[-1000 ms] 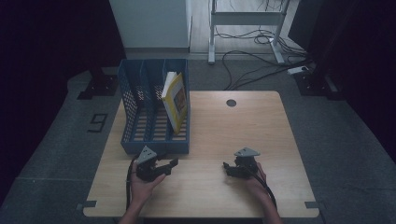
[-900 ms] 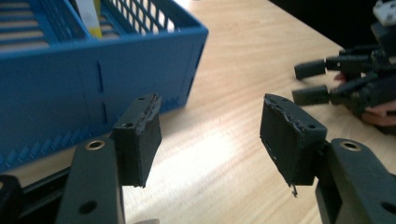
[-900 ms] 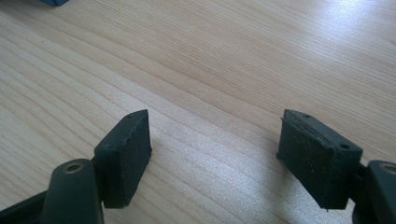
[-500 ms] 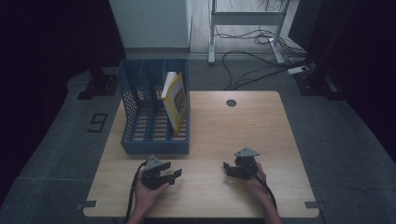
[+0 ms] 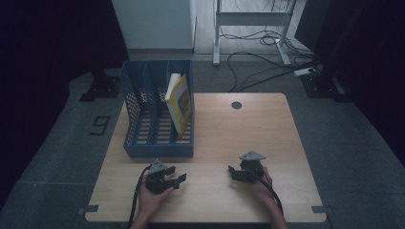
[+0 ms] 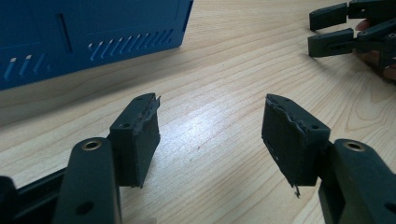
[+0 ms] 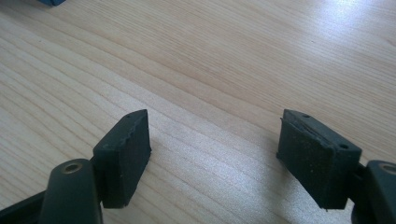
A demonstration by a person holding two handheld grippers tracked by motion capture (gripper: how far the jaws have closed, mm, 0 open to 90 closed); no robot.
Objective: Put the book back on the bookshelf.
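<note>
Dark floor and trailing cables surround a pale wooden table (image 5: 267, 129), whose right half and near edge lie bare, leaving wide room to move. Toward its left far side stands a blue file rack (image 5: 157, 114) with a yellow book (image 5: 180, 104) leaning upright in its rightmost compartment, the rack's front wall close to the left gripper (image 5: 177, 180). Both the left gripper and the right gripper (image 5: 232, 171) rest low over the bare wood near the front edge, well apart from each other, jaws spread with nothing between them.
</note>
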